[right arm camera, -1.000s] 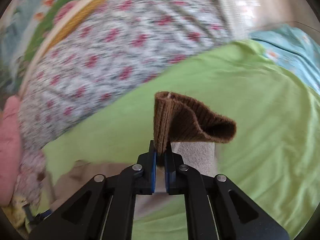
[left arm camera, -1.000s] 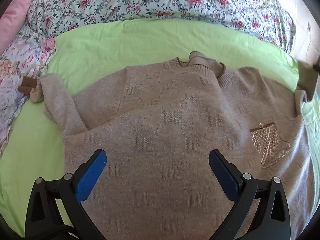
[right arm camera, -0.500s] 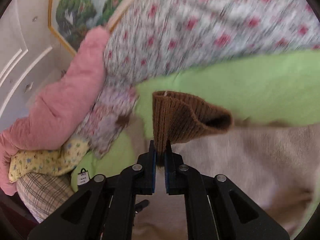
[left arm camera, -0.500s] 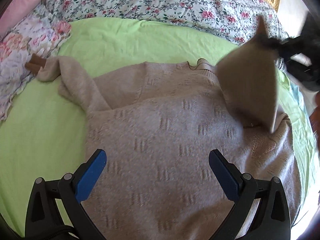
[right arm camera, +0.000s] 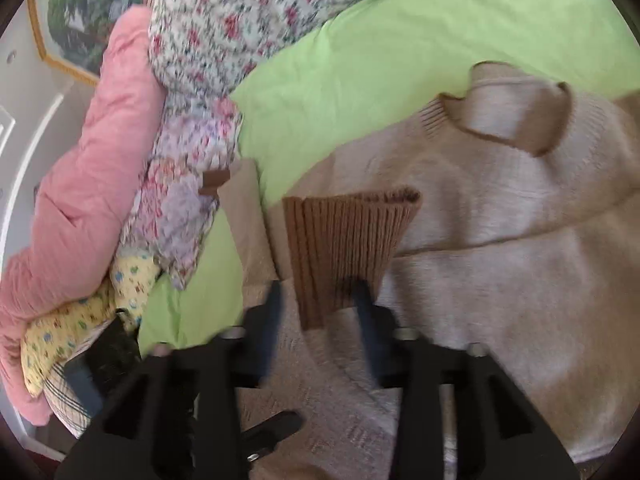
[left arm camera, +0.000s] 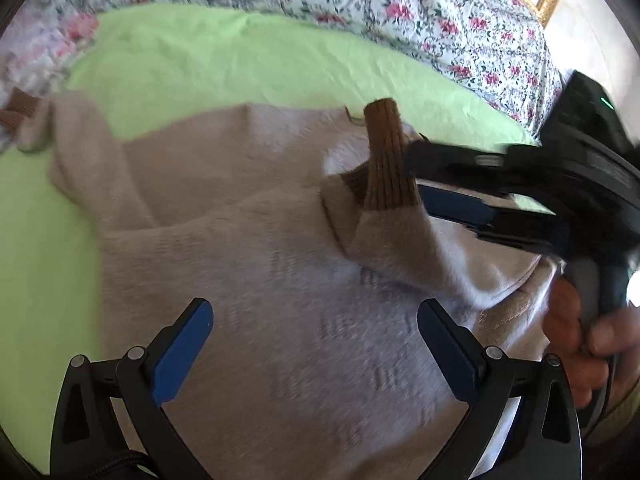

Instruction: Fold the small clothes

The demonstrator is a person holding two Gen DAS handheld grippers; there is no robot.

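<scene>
A beige knit sweater [left arm camera: 248,248] lies spread on the green sheet [left arm camera: 224,64]. Its right sleeve is folded across the chest, and the brown ribbed cuff [left arm camera: 386,160] stands up at the end of it. The same cuff [right arm camera: 344,240] lies just in front of my right gripper [right arm camera: 316,300], whose fingers stand apart on either side of it. The right gripper [left arm camera: 448,196] reaches in from the right in the left wrist view. My left gripper [left arm camera: 316,340] is open and empty above the sweater's lower body. The left sleeve [left arm camera: 76,148] stretches out to the left with its brown cuff [left arm camera: 16,110].
A floral quilt [left arm camera: 400,8] lies along the far side of the bed. A pink pillow [right arm camera: 80,184], a floral pillow [right arm camera: 188,184] and a yellow patterned cloth [right arm camera: 80,320] are piled at the left. The sweater's collar [right arm camera: 516,112] lies toward the far edge.
My right gripper carried the sleeve cuff over the sweater's chest, came down and opened, letting the cuff go. The left gripper stayed open above the lower body.
</scene>
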